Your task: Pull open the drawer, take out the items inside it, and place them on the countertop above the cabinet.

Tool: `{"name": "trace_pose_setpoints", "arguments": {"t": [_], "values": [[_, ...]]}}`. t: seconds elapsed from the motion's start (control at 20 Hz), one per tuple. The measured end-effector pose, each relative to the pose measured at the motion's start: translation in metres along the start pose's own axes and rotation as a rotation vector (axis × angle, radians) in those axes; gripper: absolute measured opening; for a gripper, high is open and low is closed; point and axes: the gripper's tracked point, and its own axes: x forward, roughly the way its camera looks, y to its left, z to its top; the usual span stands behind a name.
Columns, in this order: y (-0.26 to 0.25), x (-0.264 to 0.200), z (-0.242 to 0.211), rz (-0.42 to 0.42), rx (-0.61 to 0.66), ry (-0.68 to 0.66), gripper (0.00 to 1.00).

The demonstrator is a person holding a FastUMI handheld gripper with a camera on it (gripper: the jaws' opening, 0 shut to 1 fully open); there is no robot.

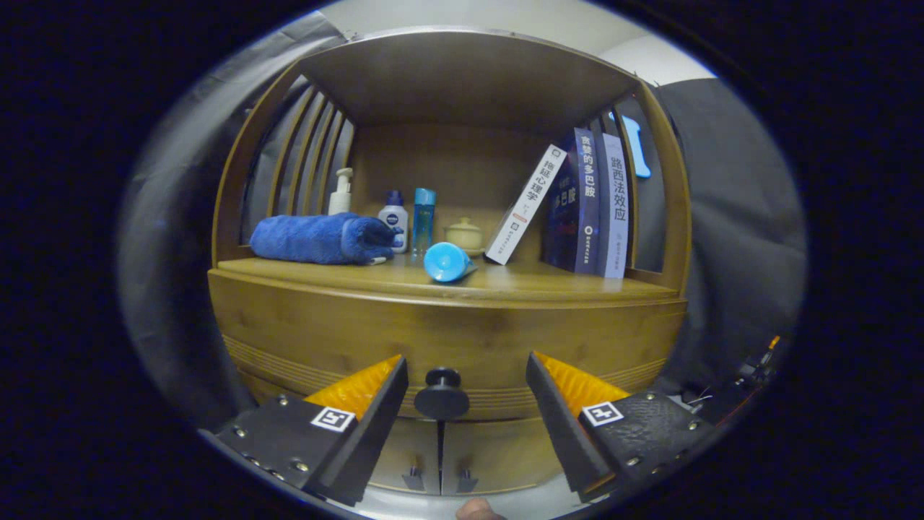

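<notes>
A wooden cabinet stands straight ahead, and its drawer front (447, 336) is pushed in flush. The drawer's round dark knob (442, 392) sits between my fingertips, a little beyond them, with a gap on each side. My gripper (465, 375) is open and touches nothing. The countertop (548, 283) above the drawer carries a folded blue towel (321, 238), a light blue tube (447, 261) lying on its side, several bottles and some books. The inside of the drawer is hidden.
Behind the towel stand a pump bottle (341, 192), a small white bottle (394, 220), a tall blue bottle (424, 217) and a cream lidded jar (464, 235). Three books (588, 209) lean at the right. Below the drawer are two small doors (442, 455).
</notes>
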Motion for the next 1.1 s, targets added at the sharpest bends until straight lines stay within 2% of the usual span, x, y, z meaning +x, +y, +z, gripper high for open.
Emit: {"name": "trace_pose_setpoints", "arguments": {"t": [0.15, 0.25, 0.35, 0.8, 1.1], "values": [[0.001, -0.034, 0.011, 0.013, -0.06, 0.015, 0.98], [0.002, -0.061, 0.031, 0.037, -0.1, 0.006, 0.98], [0.0, -0.091, 0.061, 0.026, -0.112, -0.031, 0.98], [-0.007, -0.202, 0.184, 0.049, 0.006, -0.099, 0.98], [-0.023, -0.246, 0.222, 0.035, 0.004, -0.15, 0.97]]}}
